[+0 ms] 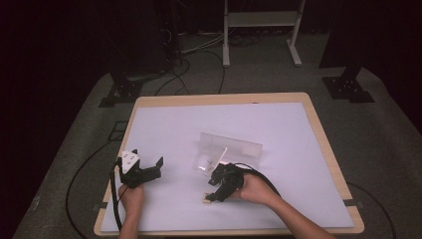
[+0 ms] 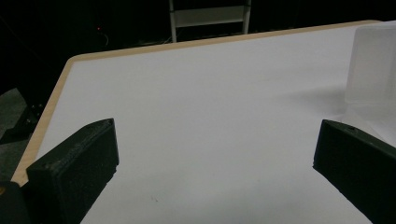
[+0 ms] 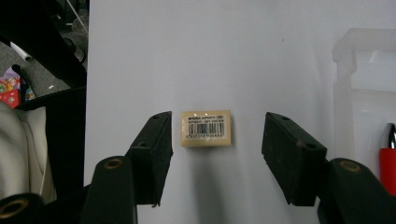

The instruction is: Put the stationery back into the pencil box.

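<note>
A small cream eraser with a barcode label lies flat on the white table top. My right gripper hovers over it with a jaw on either side; both pads stand clear of it, so it is open. In the high view that gripper points toward the near edge, with the eraser at its tips. My left gripper rests at the table's left side, and its jaws are spread wide around bare table.
A clear plastic box stands mid-table just beyond my right hand; it is also seen as the box and the box. A red-and-silver pen-like item lies inside it. The table's wooden rim borders the white sheet.
</note>
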### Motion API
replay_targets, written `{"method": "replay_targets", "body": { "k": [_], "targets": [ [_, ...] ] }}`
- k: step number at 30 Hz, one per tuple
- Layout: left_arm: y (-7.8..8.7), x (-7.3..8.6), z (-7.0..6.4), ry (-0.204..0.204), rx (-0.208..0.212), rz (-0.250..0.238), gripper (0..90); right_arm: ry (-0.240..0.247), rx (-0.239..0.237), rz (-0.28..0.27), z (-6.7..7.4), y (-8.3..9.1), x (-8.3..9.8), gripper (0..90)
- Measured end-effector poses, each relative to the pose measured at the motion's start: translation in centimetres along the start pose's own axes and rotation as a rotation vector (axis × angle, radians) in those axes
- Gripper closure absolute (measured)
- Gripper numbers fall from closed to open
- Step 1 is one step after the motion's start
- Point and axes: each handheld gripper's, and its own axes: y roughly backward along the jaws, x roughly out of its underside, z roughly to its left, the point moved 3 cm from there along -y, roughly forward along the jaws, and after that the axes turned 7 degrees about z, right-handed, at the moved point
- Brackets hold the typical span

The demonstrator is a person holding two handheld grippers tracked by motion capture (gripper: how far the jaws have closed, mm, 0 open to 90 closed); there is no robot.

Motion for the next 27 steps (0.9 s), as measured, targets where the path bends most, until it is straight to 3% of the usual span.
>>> {"method": "replay_targets", "body": {
  "k": [27],
  "targets": [
    [0.0, 0.0, 0.0, 0.002, 0.001, 0.0, 0.0, 0.017, -0.01, 0.033, 0.3, -1.9, -0.6, 43.3]
  ]
}}
